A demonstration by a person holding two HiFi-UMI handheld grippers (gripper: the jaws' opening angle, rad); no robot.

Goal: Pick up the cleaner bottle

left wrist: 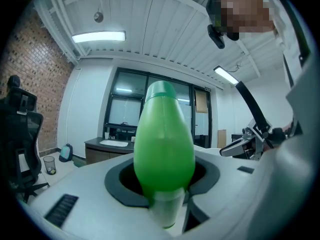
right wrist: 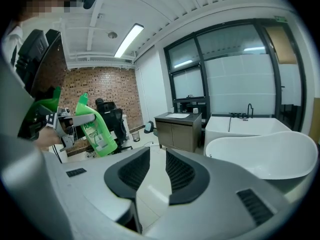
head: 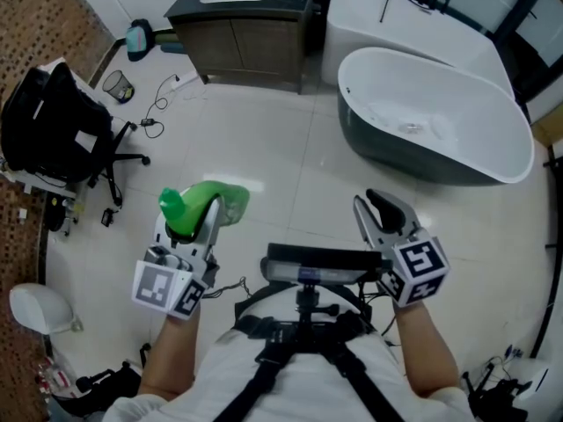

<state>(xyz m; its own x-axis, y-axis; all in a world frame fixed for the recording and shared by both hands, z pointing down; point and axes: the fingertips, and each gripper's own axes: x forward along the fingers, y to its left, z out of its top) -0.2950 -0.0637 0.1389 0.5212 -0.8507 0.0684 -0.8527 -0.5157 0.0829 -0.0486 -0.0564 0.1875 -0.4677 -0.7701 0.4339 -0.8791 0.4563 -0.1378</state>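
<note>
The green cleaner bottle [head: 220, 202] is up off the floor, lying roughly level in my left gripper [head: 209, 214], which is shut on it. In the left gripper view the bottle [left wrist: 164, 144] fills the gap between the jaws, its cap end pointing away. The right gripper view shows the same bottle [right wrist: 95, 129] at the left, held by the left gripper [right wrist: 75, 121]. My right gripper [head: 380, 209] hangs to the right of the bottle, well apart from it. It stands open, a narrow gap between its fingers [right wrist: 152, 171] and nothing in it.
A white bathtub [head: 440, 112] stands ahead at the right. A dark vanity with a sink [head: 246, 25] is at the back. A black office chair [head: 53, 121], a small bin [head: 119, 84] and floor cables [head: 158, 104] lie at the left.
</note>
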